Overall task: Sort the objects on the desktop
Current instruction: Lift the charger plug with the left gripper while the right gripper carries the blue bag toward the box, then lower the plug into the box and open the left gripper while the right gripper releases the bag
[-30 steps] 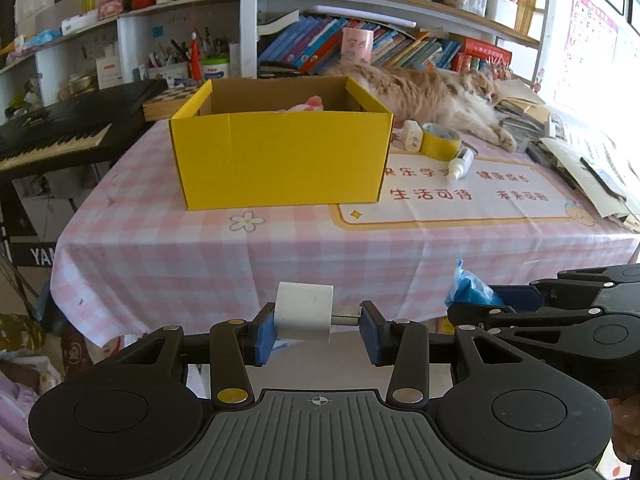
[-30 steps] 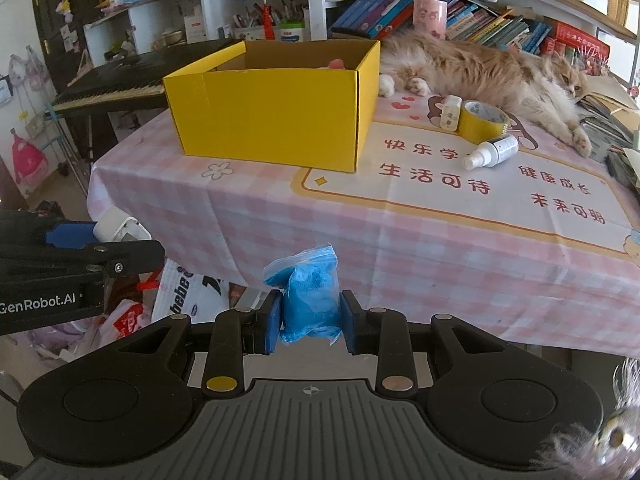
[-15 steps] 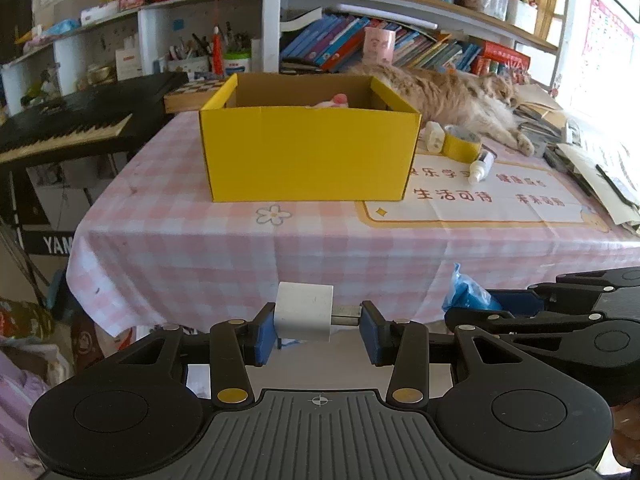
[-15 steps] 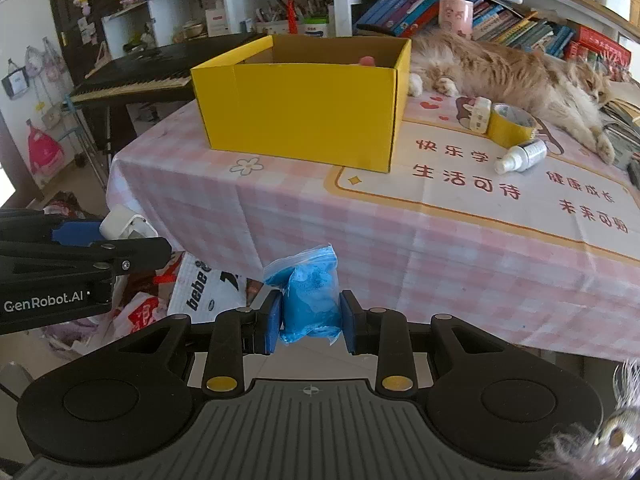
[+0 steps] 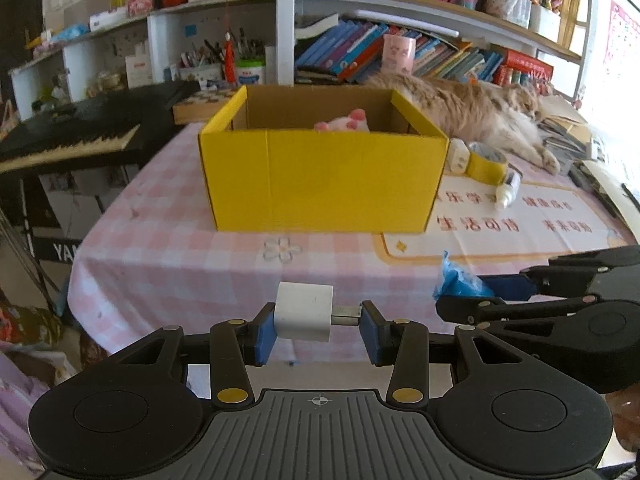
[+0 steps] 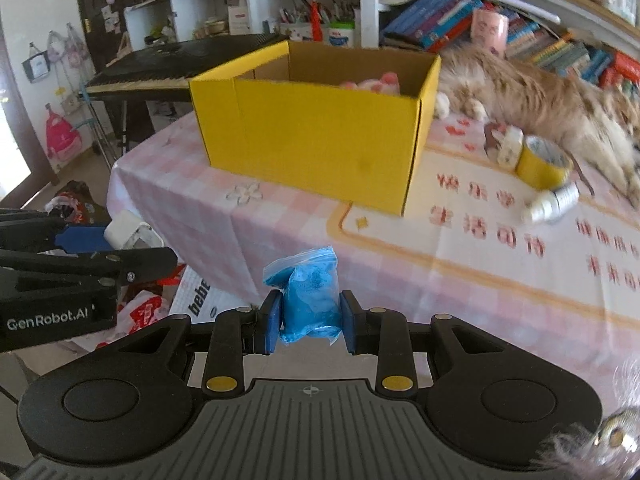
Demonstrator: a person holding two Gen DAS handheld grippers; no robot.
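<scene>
The left gripper (image 5: 319, 327) clamps a white cube-shaped plastic charger plug (image 5: 304, 312); the right gripper (image 6: 308, 317) squeezes a small blue plastic bag (image 6: 309, 288). Both hang before the pink checked tablecloth's (image 5: 192, 248) edge. Farther back stands an open yellow cardboard box (image 5: 320, 176), a pink plush toy (image 5: 344, 124) inside

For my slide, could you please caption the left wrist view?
Left tool holds a white charger before a yellow box on the pink checked table.
</scene>
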